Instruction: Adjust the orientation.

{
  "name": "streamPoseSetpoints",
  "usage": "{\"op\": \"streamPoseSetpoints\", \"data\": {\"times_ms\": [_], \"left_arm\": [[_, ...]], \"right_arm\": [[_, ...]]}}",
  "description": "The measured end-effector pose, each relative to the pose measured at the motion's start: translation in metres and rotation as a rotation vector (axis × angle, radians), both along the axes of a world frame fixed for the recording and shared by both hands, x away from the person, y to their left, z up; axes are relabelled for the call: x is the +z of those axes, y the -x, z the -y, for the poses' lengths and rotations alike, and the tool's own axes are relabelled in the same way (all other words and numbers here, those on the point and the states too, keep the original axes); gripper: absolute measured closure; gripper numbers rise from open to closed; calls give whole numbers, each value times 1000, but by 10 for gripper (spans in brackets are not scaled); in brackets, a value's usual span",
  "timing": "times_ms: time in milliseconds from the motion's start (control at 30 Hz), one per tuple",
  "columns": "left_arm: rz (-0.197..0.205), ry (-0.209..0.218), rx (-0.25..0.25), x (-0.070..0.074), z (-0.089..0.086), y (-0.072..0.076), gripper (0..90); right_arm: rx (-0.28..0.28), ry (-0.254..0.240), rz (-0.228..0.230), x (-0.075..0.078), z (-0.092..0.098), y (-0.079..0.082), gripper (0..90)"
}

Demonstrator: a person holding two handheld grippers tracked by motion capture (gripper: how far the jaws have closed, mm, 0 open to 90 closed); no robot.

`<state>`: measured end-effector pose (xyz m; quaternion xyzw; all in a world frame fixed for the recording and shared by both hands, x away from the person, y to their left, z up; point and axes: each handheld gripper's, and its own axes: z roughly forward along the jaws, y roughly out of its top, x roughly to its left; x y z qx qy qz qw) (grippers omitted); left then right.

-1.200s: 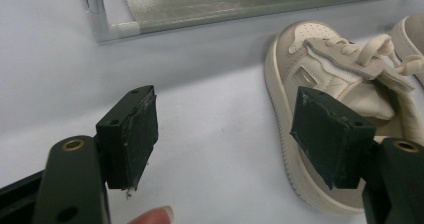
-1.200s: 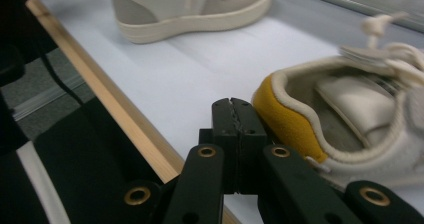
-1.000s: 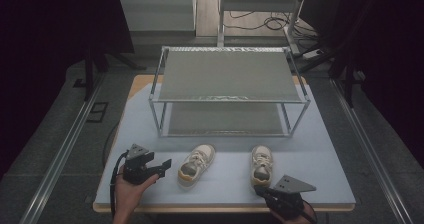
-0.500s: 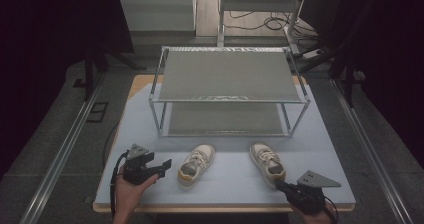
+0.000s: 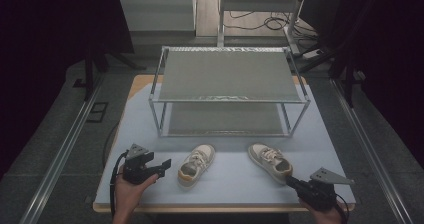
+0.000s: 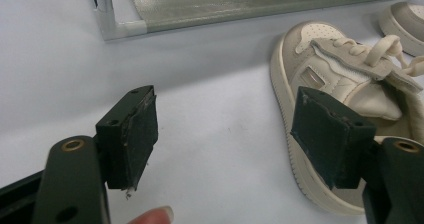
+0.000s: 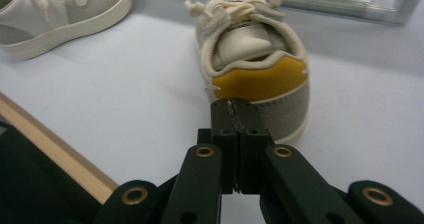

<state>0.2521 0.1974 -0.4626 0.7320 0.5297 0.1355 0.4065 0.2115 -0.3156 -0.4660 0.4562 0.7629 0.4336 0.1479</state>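
Two small cream sneakers lie on the pale table in front of a metal rack (image 5: 227, 91). The left sneaker (image 5: 196, 165) (image 6: 345, 84) points away toward the rack. My left gripper (image 5: 161, 166) (image 6: 225, 129) stands open just to its left, nothing between the pads, its right pad close to the sneaker's side. The right sneaker (image 5: 270, 162) (image 7: 255, 59) lies angled, its yellow heel toward the front right. My right gripper (image 5: 290, 181) (image 7: 233, 109) is shut and empty, its tips right at that heel; I cannot tell if they touch.
The two-shelf rack fills the back of the table, with its lower shelf (image 6: 225, 4) near table level. The table's wooden front edge (image 7: 50, 154) runs close beneath my right gripper. Dark floor and rails flank the table.
My right gripper has moved to the right along the front edge. The right sneaker's heel has swung right, so it now lies angled. The left hand and left sneaker have not moved.
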Motion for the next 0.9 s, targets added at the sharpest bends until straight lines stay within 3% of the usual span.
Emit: {"op": "streamPoseSetpoints", "data": {"times_ms": [233,333,433,467,533,733,900], "left_arm": [[5,5,0,1,-2,-1,265],[13,7,-2,3,-2,0,265],[21,9,-7,6,-2,1,265],[26,6,-12,8,-1,2,265],[34,7,-16,11,-1,3,265],[41,8,-31,20,2,8,265],[51,-3,-47,29,9,14,229]], "right_arm": [[-4,-27,4,4,6,1,821],[6,-34,27,11,4,5,781],[1,-55,89,25,0,12,651],[-3,-48,128,31,-2,14,590],[-13,-38,140,32,-4,13,522],[-31,-18,134,31,-7,1,383],[-34,13,144,35,-13,-8,321]]}}
